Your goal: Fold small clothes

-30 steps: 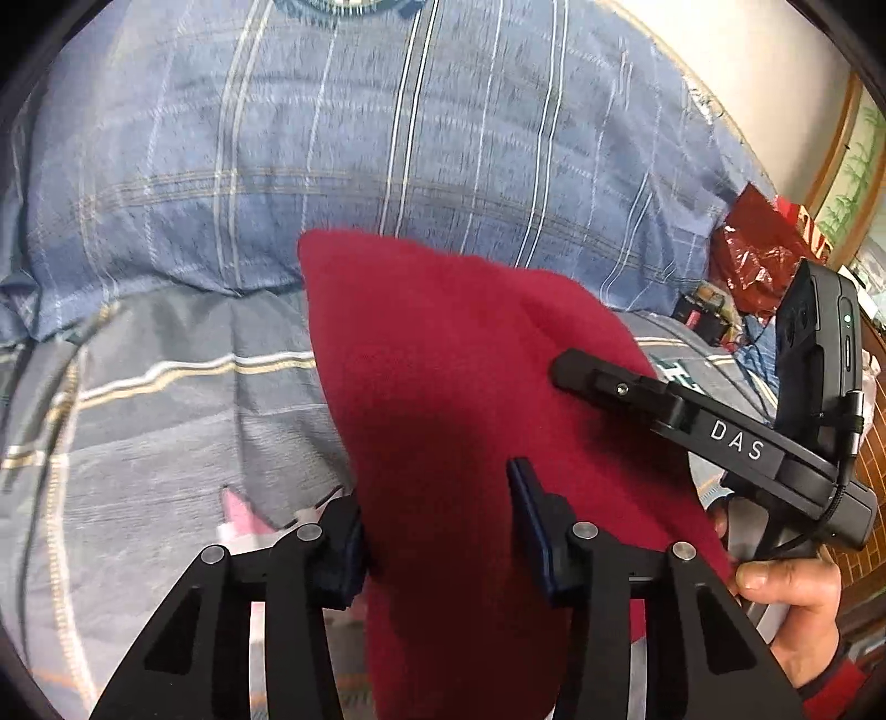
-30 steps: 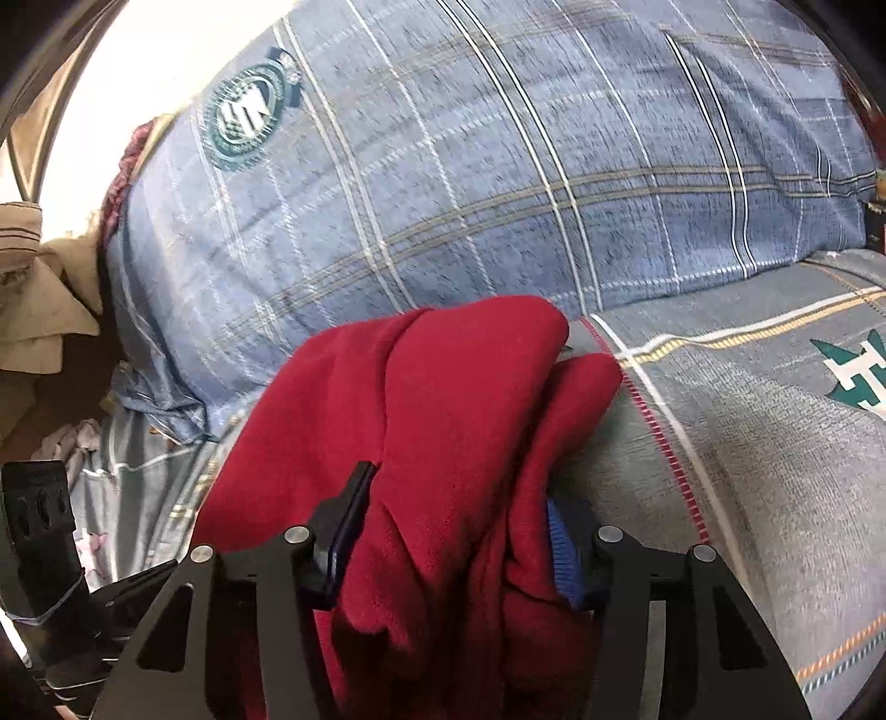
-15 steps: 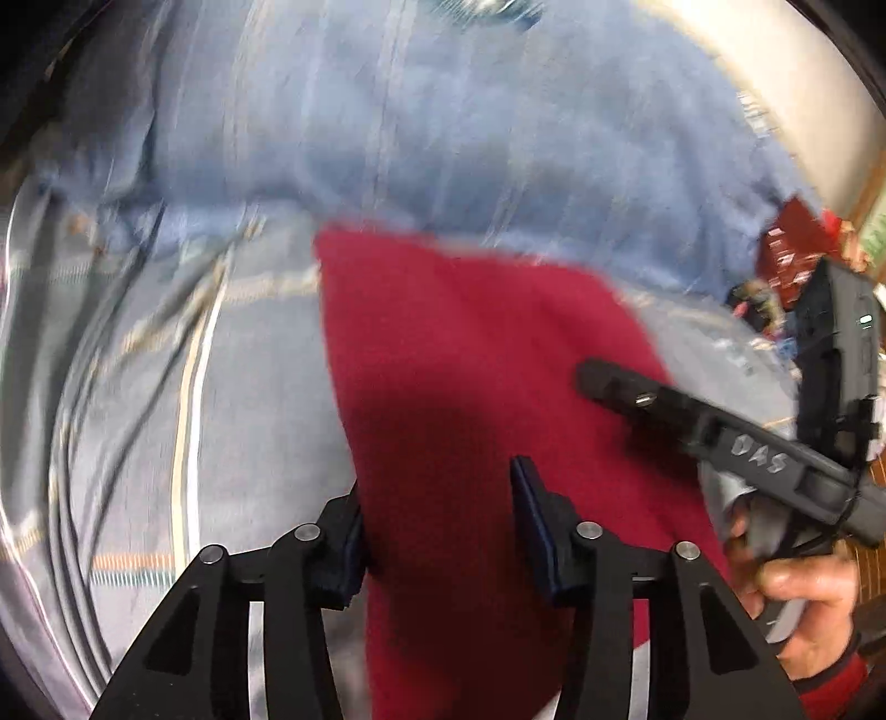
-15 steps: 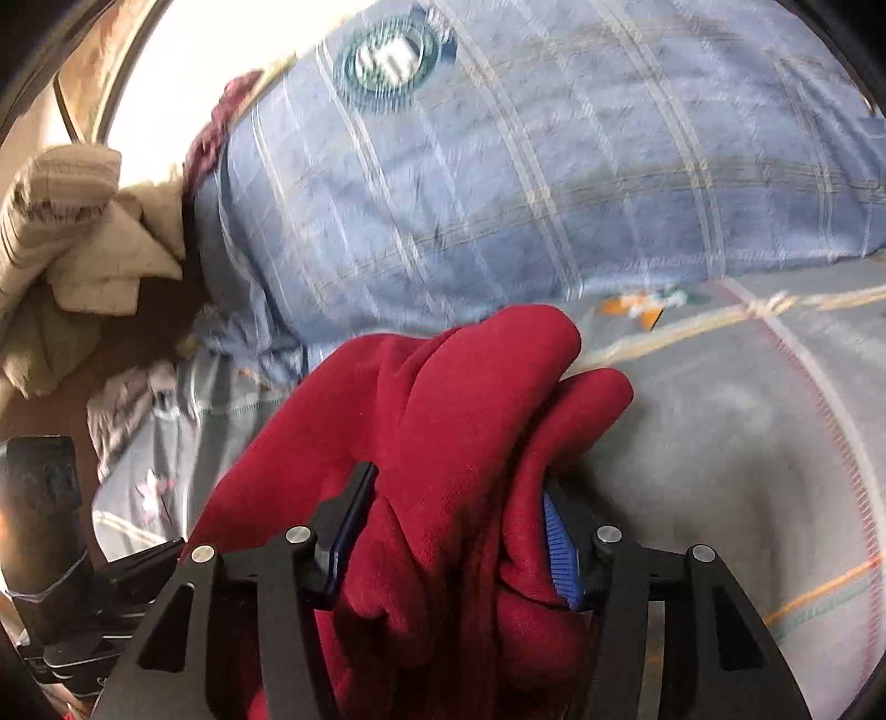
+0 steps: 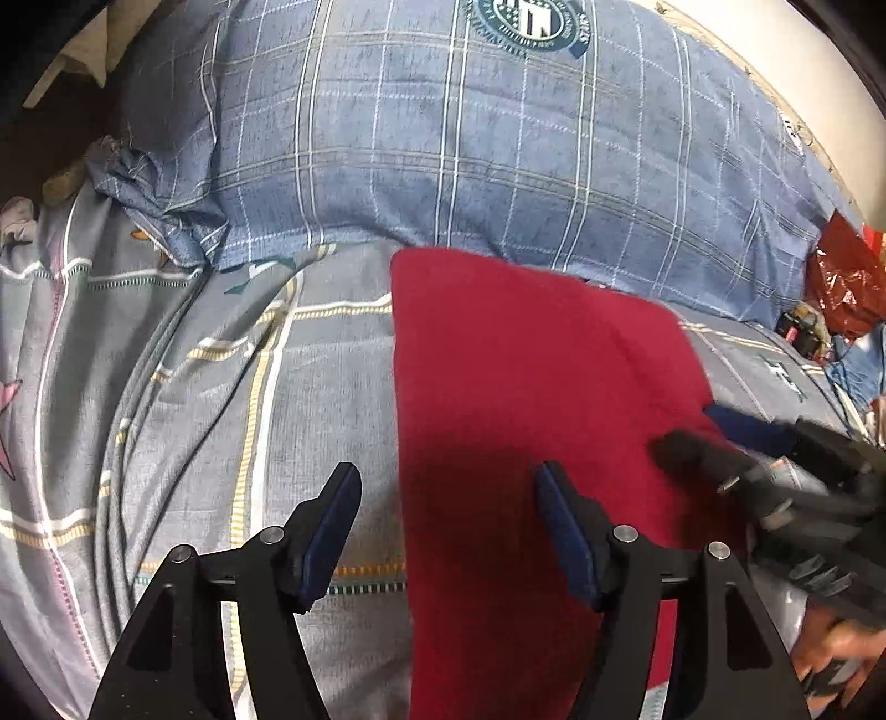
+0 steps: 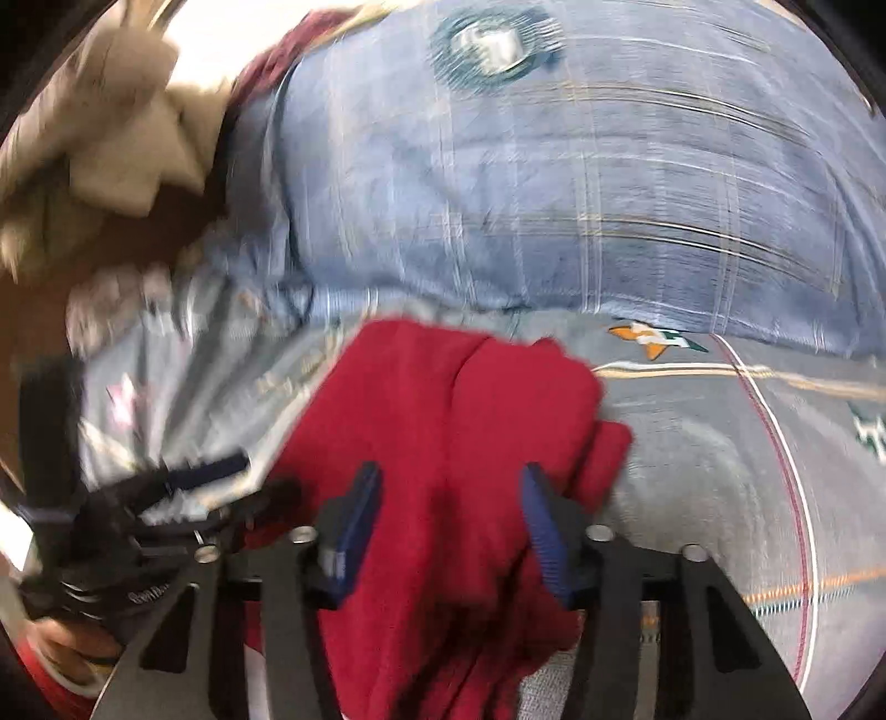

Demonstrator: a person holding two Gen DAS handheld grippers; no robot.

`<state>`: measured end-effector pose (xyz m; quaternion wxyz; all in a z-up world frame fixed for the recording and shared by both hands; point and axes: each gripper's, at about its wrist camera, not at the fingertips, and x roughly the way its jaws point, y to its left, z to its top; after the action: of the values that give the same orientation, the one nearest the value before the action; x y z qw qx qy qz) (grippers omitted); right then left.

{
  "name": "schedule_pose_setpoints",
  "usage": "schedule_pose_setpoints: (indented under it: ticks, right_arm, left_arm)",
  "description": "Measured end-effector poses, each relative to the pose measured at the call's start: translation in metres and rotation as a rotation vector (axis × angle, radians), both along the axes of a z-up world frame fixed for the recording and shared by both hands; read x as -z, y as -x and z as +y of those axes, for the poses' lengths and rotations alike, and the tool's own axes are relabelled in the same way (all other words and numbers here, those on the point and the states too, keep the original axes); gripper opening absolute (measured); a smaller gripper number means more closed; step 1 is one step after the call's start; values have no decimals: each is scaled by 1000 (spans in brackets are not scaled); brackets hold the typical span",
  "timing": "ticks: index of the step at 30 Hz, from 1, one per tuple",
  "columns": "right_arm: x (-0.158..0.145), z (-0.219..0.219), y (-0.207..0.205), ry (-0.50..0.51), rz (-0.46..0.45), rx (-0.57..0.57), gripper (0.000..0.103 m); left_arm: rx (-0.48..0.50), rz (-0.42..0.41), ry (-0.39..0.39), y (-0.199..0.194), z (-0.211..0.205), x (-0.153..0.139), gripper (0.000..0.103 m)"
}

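Red garment point(image 5: 531, 387) lies on grey bedsheet point(image 5: 183, 421) below blue plaid pillow point(image 5: 443, 166), left part flat. My left gripper point(image 5: 443, 526) just opened, jaws apart, cloth edge between, unpressed. Right gripper point(image 6: 448, 515) just closing, clamped on bunched cloth. I judge fold partway; right side unfinished.

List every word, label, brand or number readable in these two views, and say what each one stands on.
Round teal emblem on the blue plaid pillow: it carries lettering, too small to read.
Same emblem in the right wrist view: blurred.
Printed marking on the left gripper's body: blurred, unreadable.
Teal print on the grey bedsheet: not legible.
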<state>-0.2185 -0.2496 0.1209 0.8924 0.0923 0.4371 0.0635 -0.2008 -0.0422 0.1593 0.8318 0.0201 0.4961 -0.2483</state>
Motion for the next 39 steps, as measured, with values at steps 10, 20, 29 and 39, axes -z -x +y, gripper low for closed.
schedule_pose_setpoints:
  ticks: [10,20,29,39]
  right_arm:
    - [17,8,11,71,39,23,66]
    - [-14,-7,57,-16,-40,136,84]
    - [-30,-1,74,-84,-40,141,90]
    - [-50,26,81,-63,-104,96,95]
  left_arm:
    - [-58,-47,9,2,6,-10,73]
    - [-137,-185,25,68,52,-68,73]
    - [-162,-318,11,134,83,-124,75]
    - [-148,-349,12,152,86,-137,79]
